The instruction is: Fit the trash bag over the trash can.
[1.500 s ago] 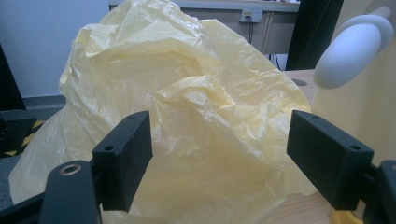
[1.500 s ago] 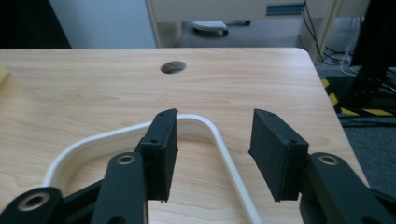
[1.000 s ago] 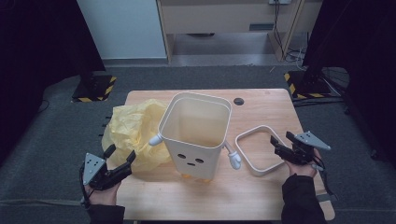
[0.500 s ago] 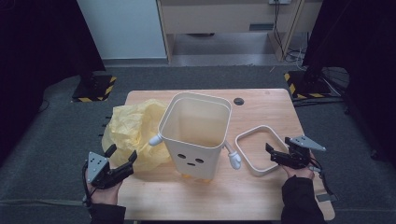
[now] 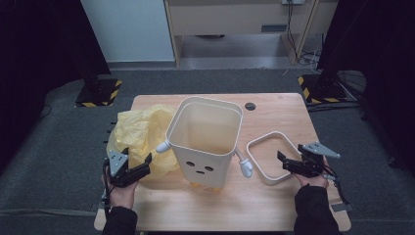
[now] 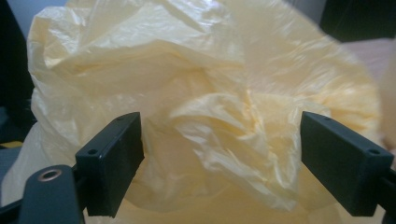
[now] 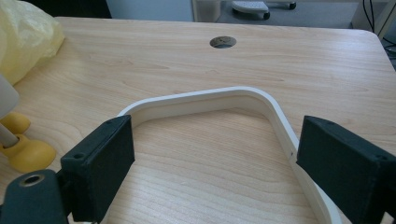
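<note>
Left gripper (image 5: 131,169), jaws apart, has closed on the yellow bag (image 5: 139,134) near the table's (image 5: 293,110) left edge. Right gripper (image 5: 293,165), jaws apart, has advanced over the white ring (image 5: 266,142) near the right edge; grasps appear imminent.

You work at a light wooden table (image 5: 274,210) with a round cable hole (image 5: 250,106), standing on grey carpet (image 5: 58,161), with black curtains (image 5: 34,44) at both sides, yellow-and-black striped stand bases (image 5: 98,93), and a wooden desk (image 5: 235,19) beyond.
</note>
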`<state>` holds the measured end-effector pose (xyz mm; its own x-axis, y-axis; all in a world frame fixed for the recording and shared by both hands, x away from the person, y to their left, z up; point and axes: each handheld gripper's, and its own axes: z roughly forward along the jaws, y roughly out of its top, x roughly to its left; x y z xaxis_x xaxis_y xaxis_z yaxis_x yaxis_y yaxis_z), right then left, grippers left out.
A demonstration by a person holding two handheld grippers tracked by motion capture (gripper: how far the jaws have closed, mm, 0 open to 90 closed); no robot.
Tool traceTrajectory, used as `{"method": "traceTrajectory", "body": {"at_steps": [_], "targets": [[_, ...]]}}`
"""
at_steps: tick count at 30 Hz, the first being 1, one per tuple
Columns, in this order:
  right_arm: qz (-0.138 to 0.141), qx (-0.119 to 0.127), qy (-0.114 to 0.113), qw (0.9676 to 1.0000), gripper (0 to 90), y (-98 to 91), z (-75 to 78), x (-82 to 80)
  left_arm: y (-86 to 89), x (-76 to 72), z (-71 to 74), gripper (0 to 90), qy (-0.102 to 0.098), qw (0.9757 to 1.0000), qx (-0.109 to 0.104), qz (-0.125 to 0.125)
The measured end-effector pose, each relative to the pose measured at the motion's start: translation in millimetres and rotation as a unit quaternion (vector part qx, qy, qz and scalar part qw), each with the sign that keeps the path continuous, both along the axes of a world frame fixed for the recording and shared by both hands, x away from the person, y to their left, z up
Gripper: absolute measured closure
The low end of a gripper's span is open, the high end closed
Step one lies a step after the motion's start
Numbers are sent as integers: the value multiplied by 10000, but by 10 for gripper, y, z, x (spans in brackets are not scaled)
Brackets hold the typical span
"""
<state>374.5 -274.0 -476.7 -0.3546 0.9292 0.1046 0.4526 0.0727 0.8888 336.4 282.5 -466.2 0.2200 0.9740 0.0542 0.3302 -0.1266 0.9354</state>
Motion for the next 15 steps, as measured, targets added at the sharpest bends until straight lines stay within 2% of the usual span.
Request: {"method": "traceTrajectory", "body": {"at_steps": [1,4,6,8,9,10,12,15], "targets": [[0,-23,17,10000,112,0,-2,2,-2,44,-32,153,69,10000,62,35],[17,-44,38,10000,112,4,-6,1,14,165,-140,232,330,9993,-119,89],[20,-37,48,10000,112,6,-6,0,32,236,-203,319,562,9983,-81,161],[30,-51,64,10000,112,6,-9,4,58,284,-250,432,776,9966,-160,215],[32,-61,72,10000,112,7,-10,5,58,284,-250,469,776,9966,-160,215],[36,-60,77,9999,112,10,-12,6,90,310,-272,541,896,9953,-224,276],[45,-58,79,9999,113,14,-14,8,122,322,-276,642,955,9945,-294,299],[45,-48,87,9999,114,13,-13,10,142,310,-255,789,917,9950,-281,291]]}}
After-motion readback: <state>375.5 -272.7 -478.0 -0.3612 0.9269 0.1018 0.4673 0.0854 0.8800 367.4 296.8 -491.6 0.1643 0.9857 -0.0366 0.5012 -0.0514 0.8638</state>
